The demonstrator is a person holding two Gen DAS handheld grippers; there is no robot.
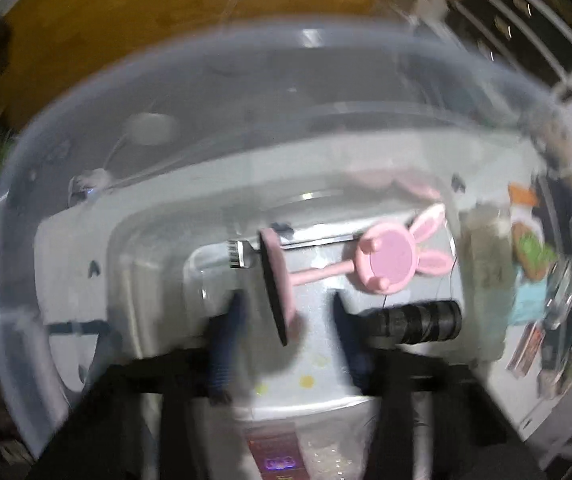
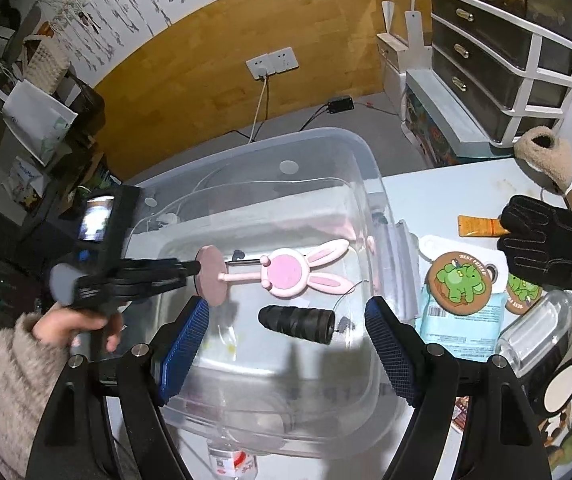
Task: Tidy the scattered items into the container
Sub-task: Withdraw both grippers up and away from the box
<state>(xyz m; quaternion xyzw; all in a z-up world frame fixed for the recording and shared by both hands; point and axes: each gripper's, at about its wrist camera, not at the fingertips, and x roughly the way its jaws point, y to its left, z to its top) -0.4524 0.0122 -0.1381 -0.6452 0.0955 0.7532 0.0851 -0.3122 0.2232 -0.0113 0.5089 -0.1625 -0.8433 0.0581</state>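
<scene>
Here the left gripper (image 2: 196, 267) reaches inside the clear container (image 2: 366, 152), its fingers spread with the pink bunny stand (image 2: 286, 276) between them, probably just let go. The right gripper (image 2: 286, 344) hovers wide apart, holding nothing.

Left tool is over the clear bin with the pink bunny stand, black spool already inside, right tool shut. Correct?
Nearly. The right tool is open, not shut: the right wrist view shows its blue pads wide apart with nothing between them. The rest holds: the left tool is at the pink bunny stand over the clear bin, and the black spool lies inside.
</scene>
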